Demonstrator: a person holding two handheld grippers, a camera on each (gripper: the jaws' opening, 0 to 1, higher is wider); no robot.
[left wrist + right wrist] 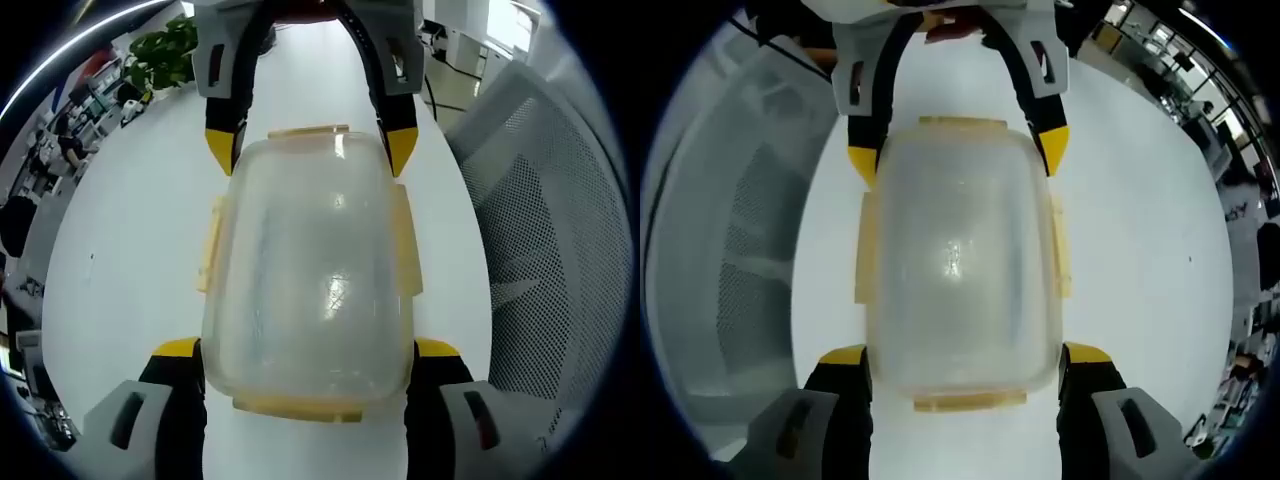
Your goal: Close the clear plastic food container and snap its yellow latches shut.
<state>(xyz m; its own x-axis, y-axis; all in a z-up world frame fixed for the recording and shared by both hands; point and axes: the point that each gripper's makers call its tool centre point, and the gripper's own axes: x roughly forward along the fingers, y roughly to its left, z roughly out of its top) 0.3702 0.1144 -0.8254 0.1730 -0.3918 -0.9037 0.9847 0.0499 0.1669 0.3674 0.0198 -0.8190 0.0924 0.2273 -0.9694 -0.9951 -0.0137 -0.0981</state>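
A clear plastic container (305, 270) with its lid on lies on the white table (130, 230), lengthwise between the two grippers. Its yellow side latches (209, 250) stick outward, and yellow end latches (298, 405) show at both ends. My left gripper (308, 348) is open, its yellow-tipped jaws straddling the near end close against the corners. My right gripper (310, 150) straddles the far end the same way. In the right gripper view the container (958, 270) sits between the right gripper (966, 356), which is open, and the left gripper (958, 158) opposite.
A grey mesh office chair (540, 250) stands at the table's edge, also seen as the chair (740, 260) in the right gripper view. A green plant (165, 55) and cluttered desks (60, 140) lie beyond the far side of the table.
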